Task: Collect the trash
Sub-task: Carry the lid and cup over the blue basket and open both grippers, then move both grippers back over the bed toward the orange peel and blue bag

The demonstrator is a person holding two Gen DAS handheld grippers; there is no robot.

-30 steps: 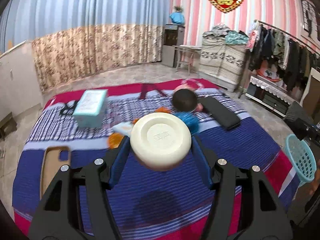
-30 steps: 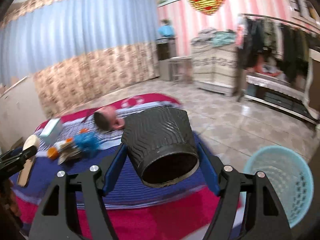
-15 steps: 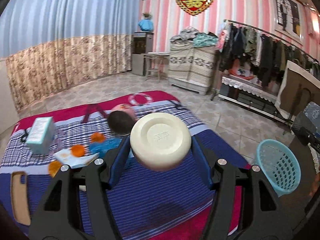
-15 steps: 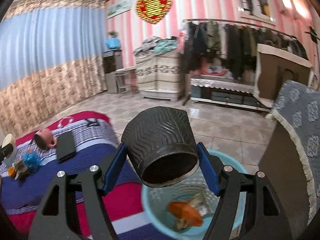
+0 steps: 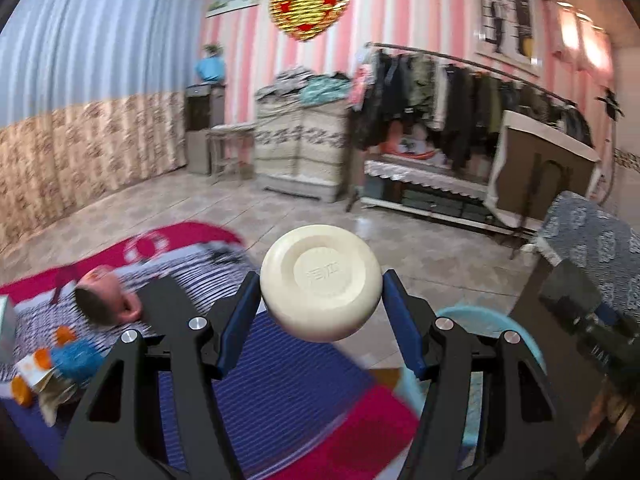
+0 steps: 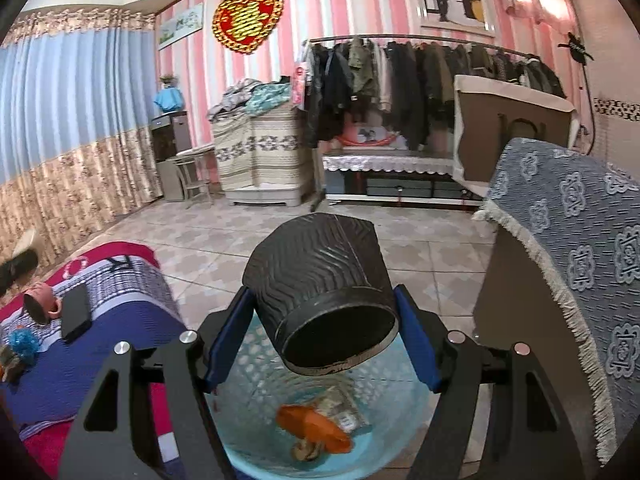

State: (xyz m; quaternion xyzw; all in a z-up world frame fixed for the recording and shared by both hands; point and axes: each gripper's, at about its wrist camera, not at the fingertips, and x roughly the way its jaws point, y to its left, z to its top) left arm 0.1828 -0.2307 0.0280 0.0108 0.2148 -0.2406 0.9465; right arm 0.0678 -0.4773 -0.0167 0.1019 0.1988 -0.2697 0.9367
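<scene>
Right gripper [image 6: 322, 336], fingers clamped on the black cup [image 6: 320, 292], hangs over the basket [image 6: 256, 420]. The left gripper [image 5: 320, 316], clamped on a cream bowl [image 5: 320, 282], is beside the basket; released here, it could miss.

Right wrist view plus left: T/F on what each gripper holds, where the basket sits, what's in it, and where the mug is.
1. The right gripper is shut on a black ribbed cup. True.
2. The light blue basket is empty. False: an orange scrap and other litter lie in it.
3. The left gripper holds a cream bowl. True.
4. The black ribbed cup hangs over the bed. False: it is above the basket.
5. The pink mug stands upright. False: it lies on its side on the bed.
</scene>
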